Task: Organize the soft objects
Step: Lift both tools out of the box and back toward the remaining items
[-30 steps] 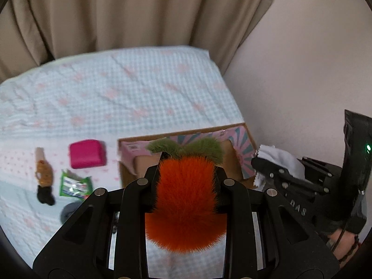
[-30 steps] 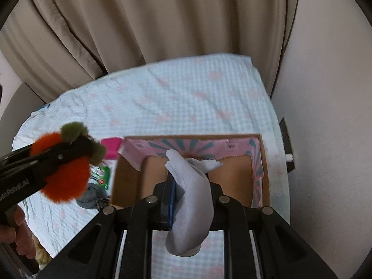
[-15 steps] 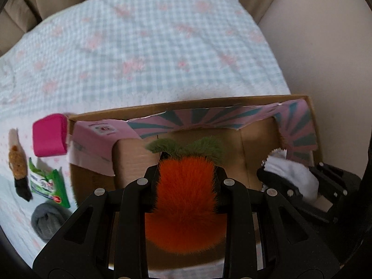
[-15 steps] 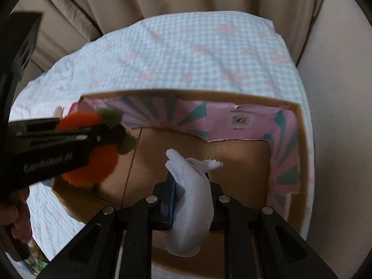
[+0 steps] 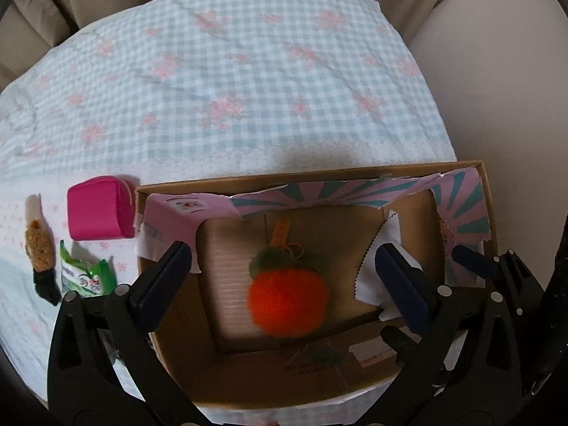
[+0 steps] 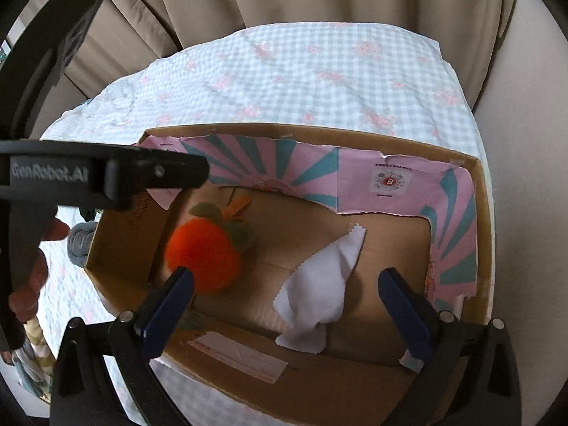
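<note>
Left wrist: left gripper (image 5: 284,278) spread wide, empty, above box (image 5: 355,172). Plush (image 5: 287,300) lies on box floor. Pouch (image 5: 101,209) and packet (image 5: 87,277) sit outside (unsorted).

Right wrist: right gripper (image 6: 284,298) wide, empty; cloth (image 6: 316,301) in box. Risk: fingers clipping the wall, shifting the box.

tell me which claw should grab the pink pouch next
Left, probably. The pink pouch lies just outside the cardboard box's left wall, on the left claw's side. Both claws are open and empty, but the right claw hangs over the white cloth.
</note>
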Demonstrator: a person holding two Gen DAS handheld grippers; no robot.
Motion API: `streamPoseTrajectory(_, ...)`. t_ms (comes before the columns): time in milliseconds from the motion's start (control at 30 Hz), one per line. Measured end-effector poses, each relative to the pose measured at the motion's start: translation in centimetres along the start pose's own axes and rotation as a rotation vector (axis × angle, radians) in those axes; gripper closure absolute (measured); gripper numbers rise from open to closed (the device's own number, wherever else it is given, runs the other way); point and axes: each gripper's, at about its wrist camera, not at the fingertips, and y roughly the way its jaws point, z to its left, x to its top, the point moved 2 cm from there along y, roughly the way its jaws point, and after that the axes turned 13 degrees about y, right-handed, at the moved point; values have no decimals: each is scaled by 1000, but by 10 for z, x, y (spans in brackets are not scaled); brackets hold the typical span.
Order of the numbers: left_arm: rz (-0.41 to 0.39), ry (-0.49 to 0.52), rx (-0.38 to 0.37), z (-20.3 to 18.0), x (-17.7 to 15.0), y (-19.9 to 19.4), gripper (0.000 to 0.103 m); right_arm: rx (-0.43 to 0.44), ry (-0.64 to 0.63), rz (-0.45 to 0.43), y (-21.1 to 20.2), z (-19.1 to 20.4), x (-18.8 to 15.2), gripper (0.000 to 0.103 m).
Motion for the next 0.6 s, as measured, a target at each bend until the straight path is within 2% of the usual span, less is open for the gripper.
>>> streamPoseTrajectory(300, -53, 14, 3, -2, -5, -44, 0, -33, 21, -40, -33, 8, 2, 0)
streamPoseTrajectory(433, -108, 23, 6, -5, -9, -84, 0, -56, 24, -51, -62, 18, 1, 0)
streamPoseTrajectory(600, -182, 48, 22, -6, -21, -143, 0, -82, 32, -106, -112, 39, -3, 0)
